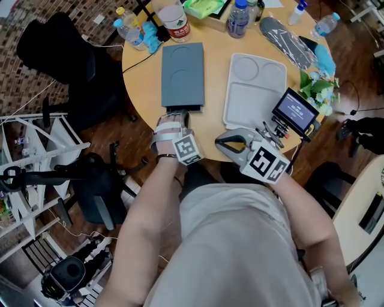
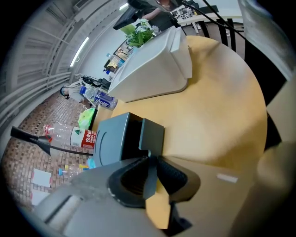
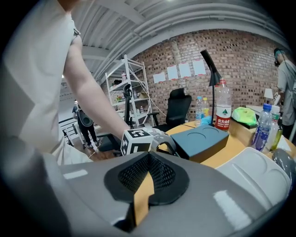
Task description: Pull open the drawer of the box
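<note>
**A:** What lies around the dark grey box (image 1: pixel 182 75)?

**B:** It lies flat on the near-left part of the round wooden table (image 1: pixel 144 78), with one short end toward the person. The white tray (image 1: pixel 255 90) is just beside it on the right, and I see a narrow strip of wood between them. Past its far end stand a red-label bottle (image 1: pixel 176 23) and a blue bottle (image 1: pixel 238 18). A small monitor (image 1: pixel 294 111) sits at the near right edge, near a green plant (image 1: pixel 317 90). A black chair (image 1: pixel 63 57) stands off the table on the left.

**A:** And at the drawer end?

**B:** The drawer front (image 2: pixel 152 136) stands a little out of the box, with a dark gap behind it. Before it are only the table edge and the left gripper (image 2: pixel 151 159).

**A:** How are its fingers?

**B:** They are nearly together and pinch the thin grey tab (image 2: pixel 149 180) that sticks out of the drawer front.

**A:** The right gripper (image 3: pixel 148 159)?

**B:** It hangs near the tray's near edge. Its pads meet at the tips and hold nothing.
</note>
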Demonstrator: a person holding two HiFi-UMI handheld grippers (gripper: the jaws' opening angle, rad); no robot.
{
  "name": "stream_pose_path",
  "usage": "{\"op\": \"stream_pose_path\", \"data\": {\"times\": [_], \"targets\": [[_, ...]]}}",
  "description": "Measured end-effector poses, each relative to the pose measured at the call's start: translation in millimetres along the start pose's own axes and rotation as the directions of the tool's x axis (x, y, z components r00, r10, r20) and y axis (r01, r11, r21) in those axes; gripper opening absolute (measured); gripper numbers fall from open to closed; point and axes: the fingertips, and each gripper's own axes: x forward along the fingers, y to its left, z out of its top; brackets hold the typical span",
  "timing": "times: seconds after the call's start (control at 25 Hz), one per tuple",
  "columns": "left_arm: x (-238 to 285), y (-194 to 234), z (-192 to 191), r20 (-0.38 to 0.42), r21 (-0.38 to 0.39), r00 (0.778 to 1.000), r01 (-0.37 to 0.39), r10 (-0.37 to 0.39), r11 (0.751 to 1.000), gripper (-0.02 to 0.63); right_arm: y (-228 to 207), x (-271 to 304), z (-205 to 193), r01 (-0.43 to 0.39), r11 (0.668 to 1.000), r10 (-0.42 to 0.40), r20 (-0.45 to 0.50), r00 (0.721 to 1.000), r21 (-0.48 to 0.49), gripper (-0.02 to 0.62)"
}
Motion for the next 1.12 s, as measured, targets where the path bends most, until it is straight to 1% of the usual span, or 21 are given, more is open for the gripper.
{"op": "stream_pose_path", "data": {"times": [0.08, 0.2, 0.44, 0.76, 1.12], "targets": [[-4, -5, -3, -0.008, -0.008, 1.000, 0.011, -0.011, 1.000, 0.067, 3, 2, -1, -0.009, 1.000, 0.009, -0.001, 1.000, -0.013, 0.002], [-12, -15, -6, -0.021, -0.029, 0.999, 0.027, -0.027, 0.999, 0.067, 7, 6, -1, -0.030, 0.999, 0.031, 0.027, 0.999, -0.031, 0.002], [-31, -38, -8, -0.043, -0.077, 0.997, 0.055, -0.058, 0.996, 0.067, 16, 7, -3, -0.075, 0.996, 0.077, 0.029, 0.997, -0.053, 0.002], [-56, -64, -14, -0.037, -0.099, 0.994, 0.096, -0.101, 0.990, 0.067, 29, 12, -4, -0.117, 0.990, 0.118, 0.019, 0.993, -0.081, 0.002], [-75, -80, -14, -0.013, -0.115, 0.993, 0.114, -0.116, 0.987, 0.066, 37, 20, 3, -0.135, 0.988, 0.138, 0.028, 0.990, -0.078, 0.002]]}}
